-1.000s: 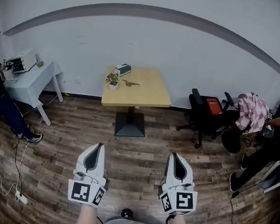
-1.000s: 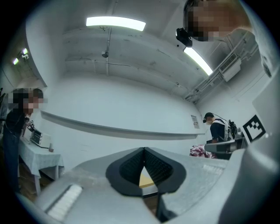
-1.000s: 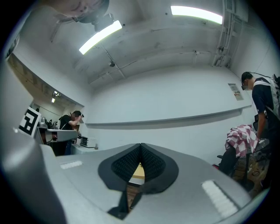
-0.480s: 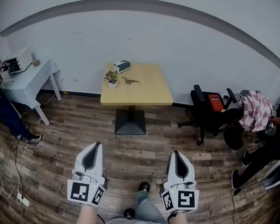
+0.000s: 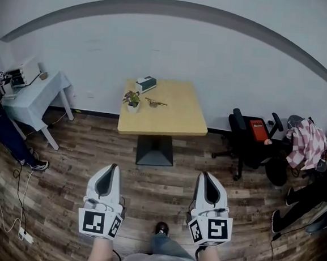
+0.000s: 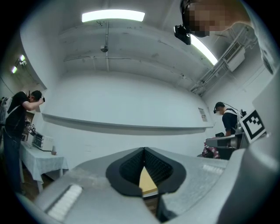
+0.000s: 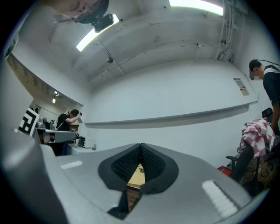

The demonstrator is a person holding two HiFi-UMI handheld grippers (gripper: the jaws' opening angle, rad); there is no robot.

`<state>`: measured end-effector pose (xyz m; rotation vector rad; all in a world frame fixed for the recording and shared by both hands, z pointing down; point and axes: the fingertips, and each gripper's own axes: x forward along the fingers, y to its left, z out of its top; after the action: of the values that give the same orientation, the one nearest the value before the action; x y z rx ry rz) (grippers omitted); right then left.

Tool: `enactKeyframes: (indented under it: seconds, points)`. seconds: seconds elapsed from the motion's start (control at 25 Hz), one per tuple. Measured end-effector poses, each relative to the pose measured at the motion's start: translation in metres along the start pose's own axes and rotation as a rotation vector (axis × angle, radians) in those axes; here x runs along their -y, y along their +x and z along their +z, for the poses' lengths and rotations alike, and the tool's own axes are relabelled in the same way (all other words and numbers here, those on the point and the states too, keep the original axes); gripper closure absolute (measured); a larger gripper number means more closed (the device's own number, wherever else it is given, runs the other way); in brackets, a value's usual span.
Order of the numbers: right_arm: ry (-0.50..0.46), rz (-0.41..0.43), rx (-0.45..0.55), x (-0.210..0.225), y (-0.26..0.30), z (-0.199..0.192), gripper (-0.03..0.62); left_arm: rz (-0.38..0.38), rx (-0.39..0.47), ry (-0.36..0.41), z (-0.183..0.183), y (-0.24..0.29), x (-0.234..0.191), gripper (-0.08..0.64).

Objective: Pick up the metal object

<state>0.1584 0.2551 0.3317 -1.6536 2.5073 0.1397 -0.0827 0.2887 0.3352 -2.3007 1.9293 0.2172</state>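
Facing the tabletop [image 5: 173, 115], you hold the left gripper [image 5: 113, 166] and right gripper [image 5: 204, 174] closed tight, both empty; the metal object [image 5: 154, 102] lies on it, well apart.

The bench [image 5: 170, 119] stands on the floor [image 5: 81, 165] against the back wall, ahead of both grippers. On its rear left part, the box [image 5: 146, 84] lies nearest the wall. The plant [image 5: 132, 100] stands in front of the box at the left edge. The metal object [image 5: 153, 102] lies just right of the plant. The side table [image 5: 39, 93] stands left of the bench, the chair [image 5: 252, 141] right of it. The left gripper [image 5: 112, 171] and right gripper [image 5: 207, 179] are side by side, well apart from the bench.
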Motion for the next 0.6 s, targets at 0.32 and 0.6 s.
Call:
enactKeyframes:
  seconds: [0.32,0.6]
  points:
    - [-0.004,0.038,0.012,0.026,0.071,0.000,0.591,0.040,0.022,-0.007,-0.001,0.064,-0.016,0.555]
    - [-0.003,0.064,0.020,0.051,0.120,-0.005,0.591,0.066,0.030,-0.004,-0.008,0.116,-0.019,0.555]
